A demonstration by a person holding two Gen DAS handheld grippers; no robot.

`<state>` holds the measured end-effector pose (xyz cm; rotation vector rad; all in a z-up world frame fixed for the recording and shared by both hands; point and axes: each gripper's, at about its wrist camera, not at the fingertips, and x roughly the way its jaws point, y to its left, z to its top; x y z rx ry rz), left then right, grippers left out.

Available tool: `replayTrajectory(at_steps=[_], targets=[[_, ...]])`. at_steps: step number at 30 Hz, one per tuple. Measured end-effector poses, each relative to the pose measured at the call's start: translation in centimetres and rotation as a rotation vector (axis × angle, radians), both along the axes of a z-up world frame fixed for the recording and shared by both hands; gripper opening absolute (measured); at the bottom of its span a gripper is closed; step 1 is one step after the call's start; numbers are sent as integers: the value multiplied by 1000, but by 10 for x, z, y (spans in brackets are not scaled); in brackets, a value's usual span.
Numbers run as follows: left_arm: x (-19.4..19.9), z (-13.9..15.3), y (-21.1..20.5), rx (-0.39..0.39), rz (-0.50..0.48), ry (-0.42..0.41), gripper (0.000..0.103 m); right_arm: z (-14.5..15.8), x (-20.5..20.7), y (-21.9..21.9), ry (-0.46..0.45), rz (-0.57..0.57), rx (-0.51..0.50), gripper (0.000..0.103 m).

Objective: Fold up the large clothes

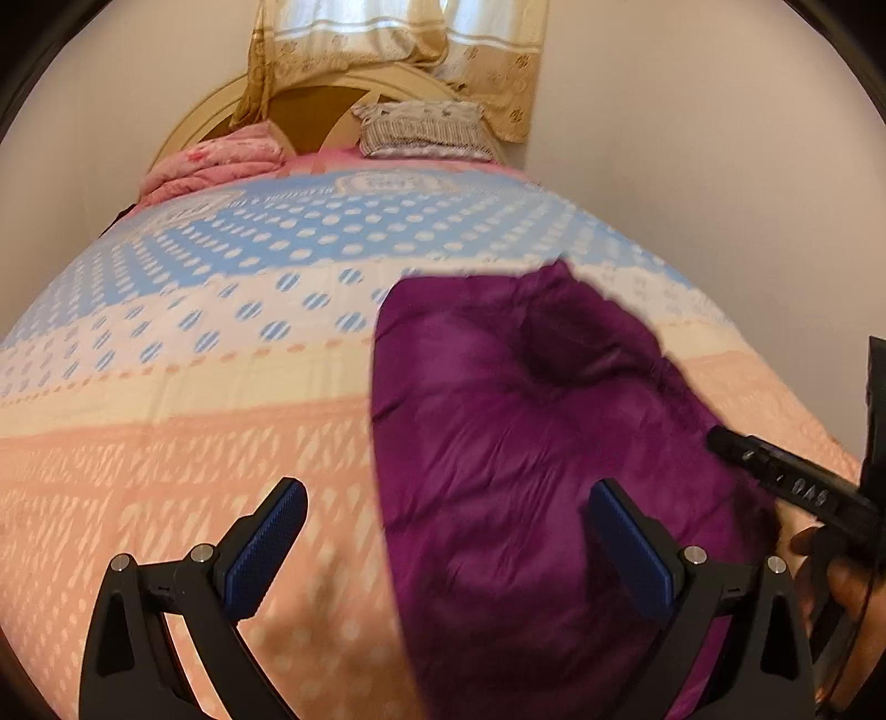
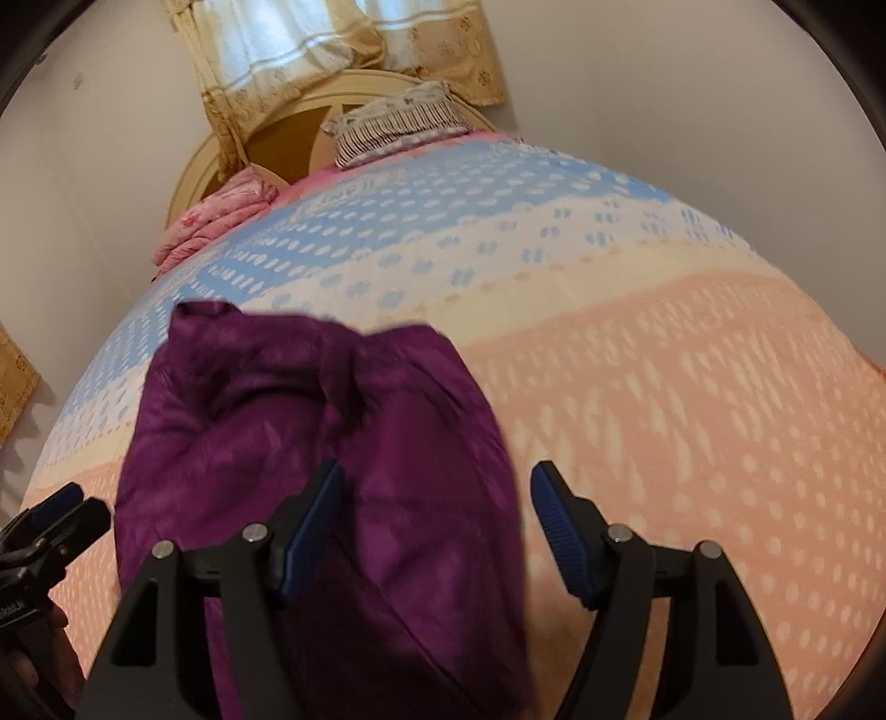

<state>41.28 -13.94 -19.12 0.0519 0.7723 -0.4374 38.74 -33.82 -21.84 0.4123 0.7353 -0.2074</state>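
Note:
A purple padded garment [image 1: 531, 437] lies folded into a long bundle on the bed; it also shows in the right wrist view [image 2: 332, 421]. My left gripper [image 1: 448, 526] is open and empty above the garment's left edge, with its right finger over the cloth. My right gripper [image 2: 437, 520] is open and empty above the garment's right edge, with its left finger over the cloth. The right gripper's body shows at the right edge of the left wrist view [image 1: 797, 487]. The left gripper's tip shows at the left edge of the right wrist view [image 2: 61, 515].
The bed cover [image 1: 183, 443] is peach near me and blue with dots farther away. A folded pink blanket [image 1: 216, 166] and a striped pillow [image 1: 426, 130] lie at the cream headboard [image 1: 310, 99]. Curtains [image 1: 398, 39] hang behind. Walls stand on both sides.

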Motion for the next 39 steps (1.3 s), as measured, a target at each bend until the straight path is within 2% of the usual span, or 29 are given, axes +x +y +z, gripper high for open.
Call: replayTrajectory(at_steps=[3, 5, 9, 13, 17, 21, 23, 27, 32, 39], targets=[[3, -19, -3, -13, 4, 47, 102, -9, 3, 4, 11, 17, 0, 73], [3, -24, -2, -44, 15, 51, 102, -12, 4, 6, 14, 21, 3, 73], [3, -33, -6, -62, 11, 49, 102, -24, 6, -1, 9, 45, 84, 72], [2, -36, -12, -80, -2, 42, 102, -26, 5, -1, -3, 59, 101, 72], [-1, -40, -18, -100, -17, 42, 102, -27, 5, 4, -13, 108, 116, 57], [-2, -40, -27, -96, -47, 43, 101, -29, 6, 3, -16, 126, 146, 53], [-3, -40, -30, -108, -74, 48, 95, -29, 6, 2, -20, 139, 161, 50], [-6, -38, -34, -109, -88, 38, 87, -28, 3, 9, -43, 165, 139, 35], [-14, -35, -37, -103, -95, 18, 74, -28, 1, 10, -51, 164, 139, 32], [-23, -24, -42, -55, -103, -42, 49, -24, -3, 11, -79, 166, 127, 26]])
